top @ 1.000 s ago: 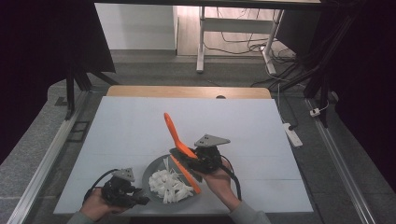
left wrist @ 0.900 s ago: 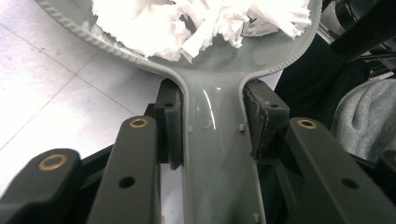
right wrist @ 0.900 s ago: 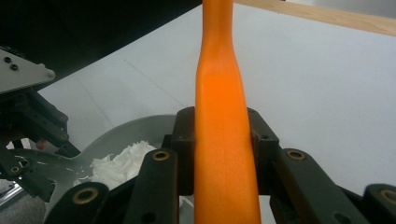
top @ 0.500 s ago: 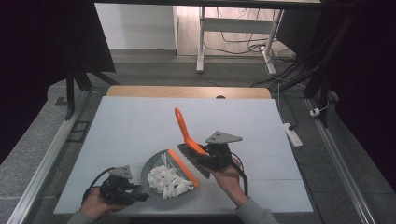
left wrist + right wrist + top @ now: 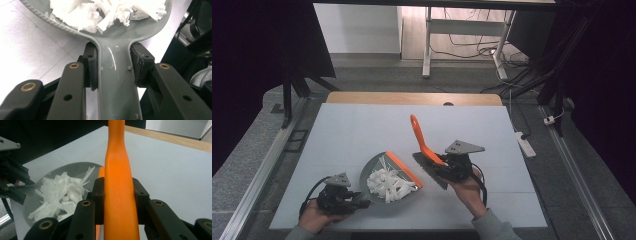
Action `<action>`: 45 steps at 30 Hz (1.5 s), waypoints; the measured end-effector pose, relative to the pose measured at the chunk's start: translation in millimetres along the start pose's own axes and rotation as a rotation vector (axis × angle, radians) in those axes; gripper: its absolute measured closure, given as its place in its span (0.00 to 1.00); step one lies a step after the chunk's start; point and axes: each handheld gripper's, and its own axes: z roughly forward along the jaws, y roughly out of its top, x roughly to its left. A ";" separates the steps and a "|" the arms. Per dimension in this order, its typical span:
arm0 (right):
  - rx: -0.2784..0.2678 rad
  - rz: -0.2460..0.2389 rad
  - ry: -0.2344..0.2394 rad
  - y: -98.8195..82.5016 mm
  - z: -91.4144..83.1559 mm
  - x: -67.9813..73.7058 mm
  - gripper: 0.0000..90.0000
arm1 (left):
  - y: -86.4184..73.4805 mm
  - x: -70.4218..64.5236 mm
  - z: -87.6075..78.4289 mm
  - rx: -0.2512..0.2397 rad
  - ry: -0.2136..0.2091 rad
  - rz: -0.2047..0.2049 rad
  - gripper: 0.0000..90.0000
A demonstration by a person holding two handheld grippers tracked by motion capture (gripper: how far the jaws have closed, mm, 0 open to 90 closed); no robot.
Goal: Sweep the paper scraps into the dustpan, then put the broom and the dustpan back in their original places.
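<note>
Grey dustpan (image 5: 384, 172) lies lower centre of high view on white table (image 5: 362, 130), orange lip (image 5: 403, 169) along its right edge, heap of white paper shreds (image 5: 389, 184) inside. Left gripper (image 5: 343, 199) at lower left, jaws clamped on dustpan handle (image 5: 116, 82), pads pressing both sides. Right gripper (image 5: 447, 165) right of centre, just beside pan, jaws clamped on orange brush handle (image 5: 119, 195); handle (image 5: 418, 137) rises tilted toward upper left; dark brush head (image 5: 428, 169) low, near pan lip; contact with table unclear

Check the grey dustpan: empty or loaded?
Loaded. White paper shreds are piled inside the dustpan, whose handle the left gripper clamps.
</note>
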 end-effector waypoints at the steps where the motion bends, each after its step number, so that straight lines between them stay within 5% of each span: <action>1: 0.000 -0.004 0.000 -0.8 -2.0 -1.3 0.78 | 0.3 0.1 -0.1 -0.004 0.007 -0.004 0.69; 30: -0.029 0.007 -0.020 -24.4 -57.4 -49.1 0.78 | 26.1 2.9 0.8 -0.149 0.189 -0.150 0.69; 45: -0.012 0.068 0.005 -32.4 -52.4 -57.7 0.78 | 26.4 9.4 0.0 -0.199 0.245 -0.237 0.69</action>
